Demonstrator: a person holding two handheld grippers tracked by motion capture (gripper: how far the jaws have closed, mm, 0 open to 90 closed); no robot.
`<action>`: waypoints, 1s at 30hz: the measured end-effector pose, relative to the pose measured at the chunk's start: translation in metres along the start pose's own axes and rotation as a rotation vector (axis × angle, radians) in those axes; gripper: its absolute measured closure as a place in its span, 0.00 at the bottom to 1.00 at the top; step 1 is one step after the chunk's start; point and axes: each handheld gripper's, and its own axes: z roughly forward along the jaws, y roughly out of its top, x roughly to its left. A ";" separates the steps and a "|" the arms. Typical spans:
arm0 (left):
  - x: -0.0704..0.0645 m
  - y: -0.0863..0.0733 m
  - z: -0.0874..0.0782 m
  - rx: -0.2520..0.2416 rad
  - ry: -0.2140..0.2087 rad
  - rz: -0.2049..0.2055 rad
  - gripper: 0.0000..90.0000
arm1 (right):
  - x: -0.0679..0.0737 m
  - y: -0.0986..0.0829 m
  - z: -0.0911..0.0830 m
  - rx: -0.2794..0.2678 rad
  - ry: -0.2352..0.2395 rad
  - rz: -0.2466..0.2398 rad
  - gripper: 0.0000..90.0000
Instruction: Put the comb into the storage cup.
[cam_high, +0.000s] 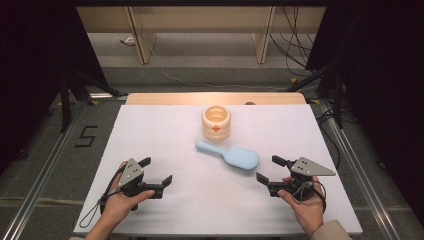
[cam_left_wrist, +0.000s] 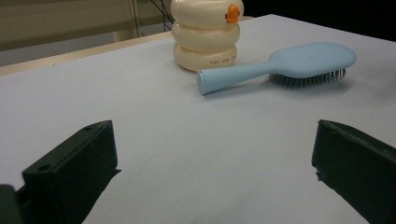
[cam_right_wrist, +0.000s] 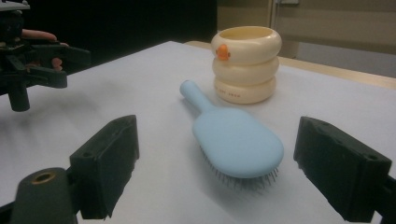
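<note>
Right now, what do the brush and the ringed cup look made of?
Hairbrush: likely plastic, matte pale blue, smooth moulded back and handle; thin dark bristles face the table, material unclear.
Ringed cup: cream, three stacked rings, soft sheen with highlights; glossy plastic or glazed ceramic, can't tell which. Small orange piece on its top ring.

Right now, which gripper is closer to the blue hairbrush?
Right. The right gripper sits open just beside the brush head of the blue hairbrush, while the left gripper is open farther off, on the handle's side.
</note>
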 end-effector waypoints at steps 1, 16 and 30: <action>0.000 0.000 0.000 0.000 0.002 -0.001 0.00 | 0.000 0.000 0.000 -0.001 0.001 0.001 0.17; 0.000 0.000 0.000 -0.001 0.002 0.000 0.01 | 0.007 0.012 0.011 -0.002 0.021 -0.007 0.37; 0.000 0.000 0.000 -0.004 0.000 -0.007 0.03 | 0.007 0.049 0.074 0.146 0.043 -0.060 0.73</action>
